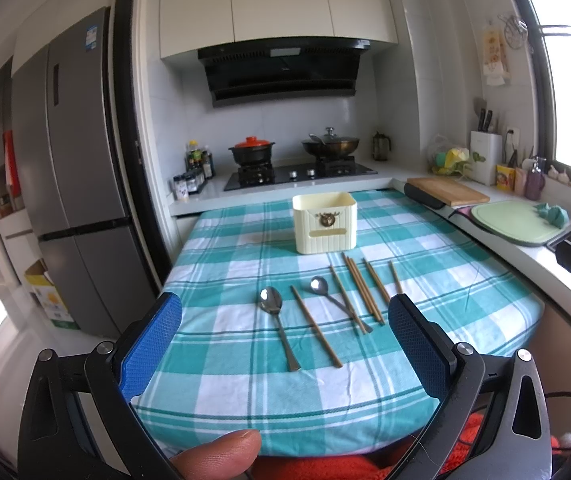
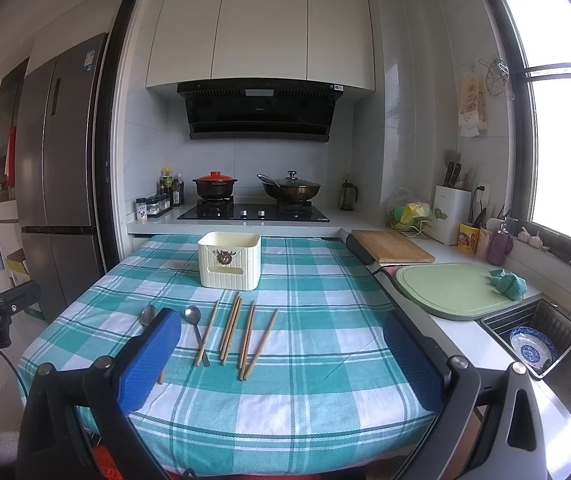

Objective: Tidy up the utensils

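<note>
A: Entry, near field. Left gripper (image 1: 285,344) is held above the near edge of the table (image 1: 245,400), blue pads spread wide apart, nothing between them. A thumb (image 1: 221,454) shows at the bottom of that view.

B: Right gripper (image 2: 281,356): same state, fingers apart and empty, above the near edge of the checked tablecloth (image 2: 325,380). From the right camera, the left gripper sits at the far left, off the table.

A: Utensils next. Two metal spoons lie flat on the cloth: the left spoon (image 1: 276,320) with bowl away from me, the right spoon (image 1: 331,300) angled, its handle crossing under or over a chopstick; cannot tell which.

B: One chopstick (image 1: 315,326) lies alone between the spoons. The rest of the chopsticks (image 2: 241,332) lie loosely side by side to the right, roughly parallel, not bundled.

A: Behind them, mid-table, a cream holder box (image 2: 229,260) stands upright, apart from the utensils. Contents not visible.

B: Far field: stove (image 2: 253,212) with a red-lidded pot (image 2: 214,186) and a wok (image 2: 291,188). Right counter: wooden board (image 2: 391,246), green board (image 2: 445,290), sink (image 2: 533,344) holding a blue bowl.
</note>
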